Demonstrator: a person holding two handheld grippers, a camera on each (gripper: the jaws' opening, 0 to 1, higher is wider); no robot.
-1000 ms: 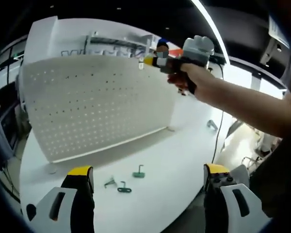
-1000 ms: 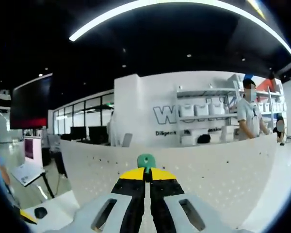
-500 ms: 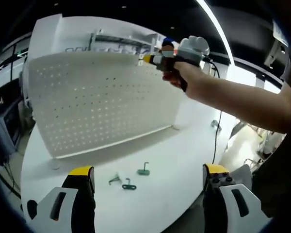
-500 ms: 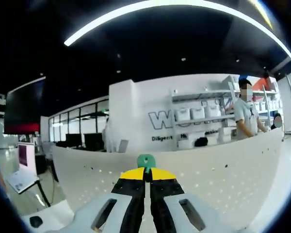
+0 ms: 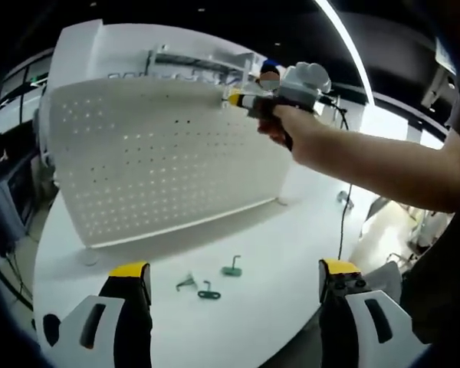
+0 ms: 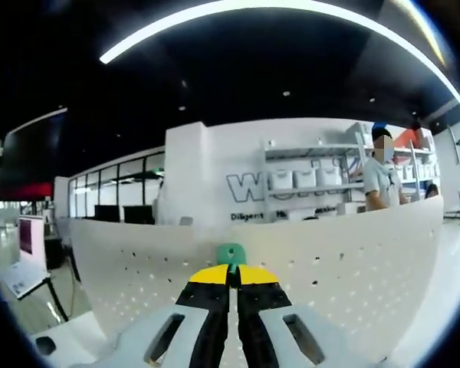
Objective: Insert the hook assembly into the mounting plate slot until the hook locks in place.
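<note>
A white pegboard mounting plate (image 5: 161,161) stands upright on the white table (image 5: 284,253). My right gripper (image 5: 236,98), held by a person's hand, is at the plate's top edge on the right. In the right gripper view that gripper (image 6: 231,270) is shut on a green hook (image 6: 231,254), its tip poking out just in front of the plate (image 6: 345,261). My left gripper (image 5: 226,280) stands open low over the table's near edge with nothing between its jaws. Three loose hooks lie on the table: a grey one (image 5: 185,283), a dark green one (image 5: 208,292) and a green one (image 5: 231,268).
A person's bare forearm (image 5: 376,165) reaches across the right of the left gripper view. A cable (image 5: 342,222) hangs off the table's right side near a small grey part (image 5: 340,198). Behind the plate are shelves (image 6: 307,184) and a standing person (image 6: 379,184).
The right gripper with its green hook has edged left and down along the plate's top edge. In the right gripper view the plate has risen and come closer. The left gripper is still open.
</note>
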